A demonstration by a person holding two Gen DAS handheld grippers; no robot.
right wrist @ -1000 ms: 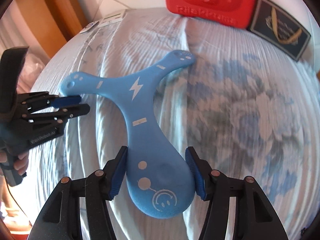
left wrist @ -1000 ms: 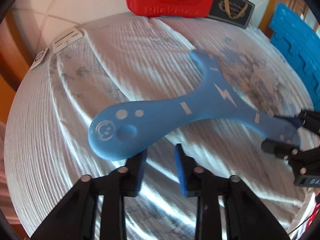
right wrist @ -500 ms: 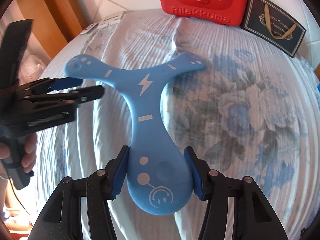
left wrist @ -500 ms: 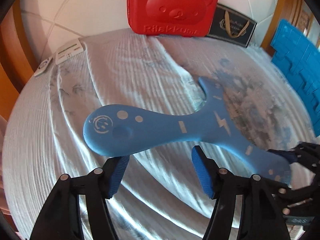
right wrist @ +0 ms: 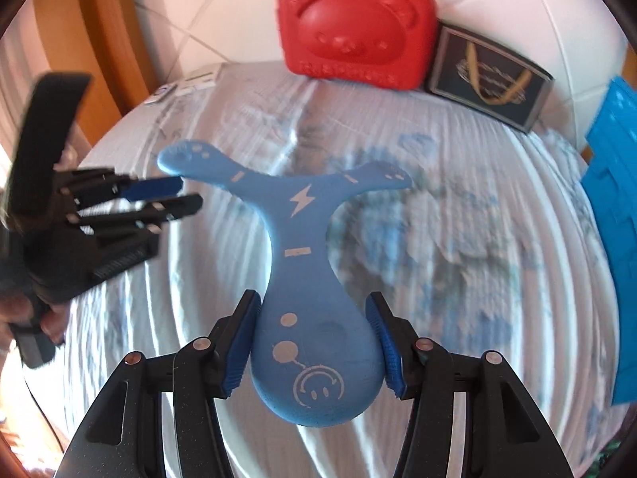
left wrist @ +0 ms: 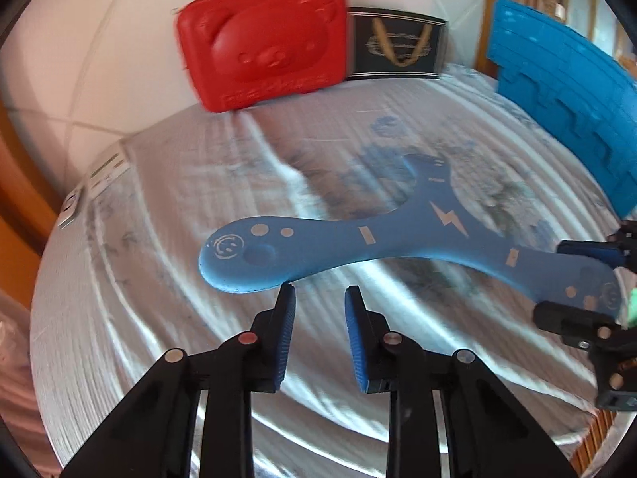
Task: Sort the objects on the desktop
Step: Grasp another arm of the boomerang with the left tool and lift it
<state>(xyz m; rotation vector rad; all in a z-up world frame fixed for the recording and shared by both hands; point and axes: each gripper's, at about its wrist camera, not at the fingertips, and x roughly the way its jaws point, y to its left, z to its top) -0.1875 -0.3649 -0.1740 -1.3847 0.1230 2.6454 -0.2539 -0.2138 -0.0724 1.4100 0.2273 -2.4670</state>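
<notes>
Lifted since the earlier frame, one blue boomerang (left wrist: 358,239) now hangs above the bed (left wrist: 159,183). Left view: left gripper (left wrist: 318,298) jaws just narrowed, nearly closed, empty, beside one blade. Right view: right gripper (right wrist: 314,342) jaws clamp another blade; one red bag (right wrist: 354,36) stands far.

Across the middle, the floral cloth (right wrist: 458,239) lies bare from 3 to 5 o'clock of the blue boomerang (right wrist: 302,279), leaving open passage there. At 12 o'clock the red bear case (right wrist: 354,36) and dark gift bag (right wrist: 489,75) block the back edge; a blue foam panel (right wrist: 613,239) walls off 3 o'clock, and small cards (left wrist: 103,171) sit at 10.
</notes>
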